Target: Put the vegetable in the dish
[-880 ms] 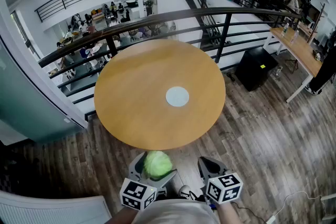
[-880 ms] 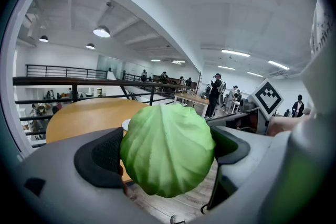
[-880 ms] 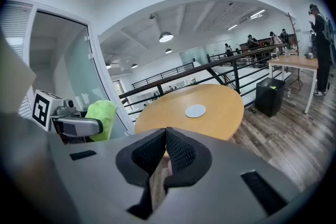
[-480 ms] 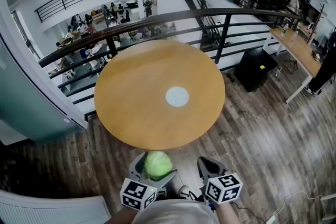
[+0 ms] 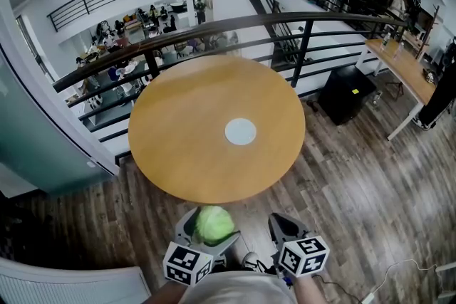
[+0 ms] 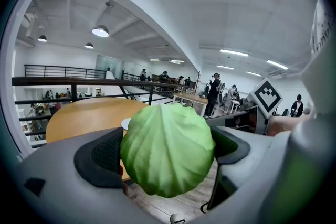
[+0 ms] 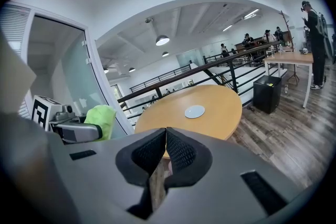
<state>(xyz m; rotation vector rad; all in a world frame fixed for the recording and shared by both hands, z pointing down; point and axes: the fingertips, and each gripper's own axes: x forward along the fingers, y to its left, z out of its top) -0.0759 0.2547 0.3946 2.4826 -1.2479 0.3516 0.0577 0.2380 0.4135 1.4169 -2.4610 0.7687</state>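
Observation:
A pale green cabbage (image 6: 168,149) fills the space between the jaws of my left gripper (image 6: 167,152), which is shut on it; the jaws stand wide around it. In the head view the cabbage (image 5: 214,223) hangs above the wooden floor, just short of the round table's near edge. A small white dish (image 5: 241,131) lies flat near the middle of the round wooden table (image 5: 185,146). My right gripper (image 7: 165,152) is shut with nothing in it, held beside the left one (image 5: 288,228). The dish (image 7: 195,111) also shows in the right gripper view.
A dark metal railing (image 5: 235,28) curves behind the table, with an atrium drop beyond it. A black box (image 5: 347,92) and a long wooden desk (image 5: 402,67) stand at the right. Several people stand far off. A glass wall (image 5: 35,139) runs along the left.

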